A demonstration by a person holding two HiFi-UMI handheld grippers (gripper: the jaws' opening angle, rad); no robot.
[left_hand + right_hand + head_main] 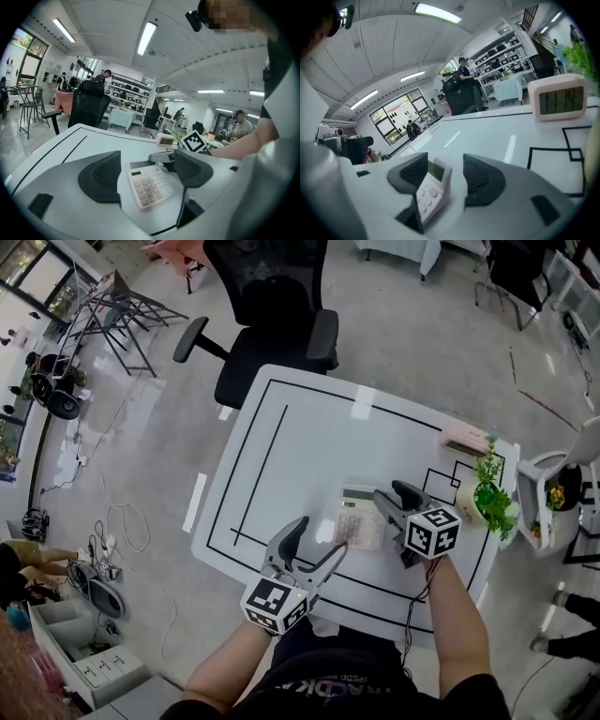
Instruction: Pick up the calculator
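A white calculator lies flat on the white table, towards its near right. My right gripper comes in from the calculator's right side. In the right gripper view the calculator stands between the jaws of the right gripper, close to the left pad, with a gap to the right pad. My left gripper is open just left of the calculator's near end. In the left gripper view the calculator lies beyond the open left gripper, untouched.
A pink digital clock sits at the table's far right, and a potted plant stands near the right edge. A black office chair is behind the table. Black lines mark the tabletop.
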